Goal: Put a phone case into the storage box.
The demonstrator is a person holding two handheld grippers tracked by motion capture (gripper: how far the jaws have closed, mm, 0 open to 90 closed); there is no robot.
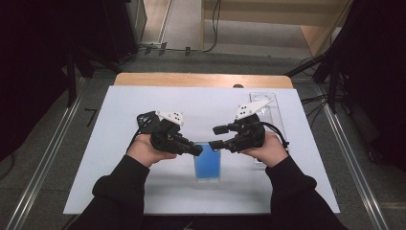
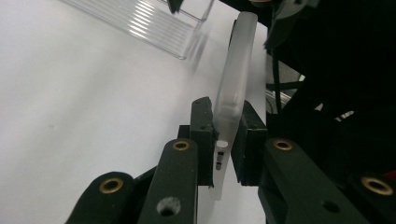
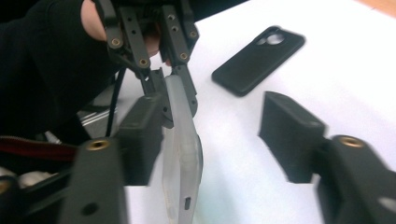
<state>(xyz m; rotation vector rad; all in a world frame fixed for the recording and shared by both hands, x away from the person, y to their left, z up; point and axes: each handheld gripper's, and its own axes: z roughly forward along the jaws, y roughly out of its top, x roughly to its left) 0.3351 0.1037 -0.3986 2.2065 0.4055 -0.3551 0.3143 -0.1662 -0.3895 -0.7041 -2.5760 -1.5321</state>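
The left hand-held gripper (image 2: pixel 227 140) is pinching the clear phone case (image 2: pixel 235 84) on its edge, holding it up at the counter's (image 1: pixel 143 105) six o'clock. The right hand-held gripper (image 3: pixel 215 135) is standing open around it, letting go.

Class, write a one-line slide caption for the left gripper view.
Left tool pinches the edge of a frosted phone case above the white table.

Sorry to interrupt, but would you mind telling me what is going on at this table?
A person works with a gripper in each hand. The left gripper is clamped on the edge of a clear phone case, held above a blue phone. The right gripper has its jaws open around the case's other end. A black phone case and a clear plastic tray lie nearby.
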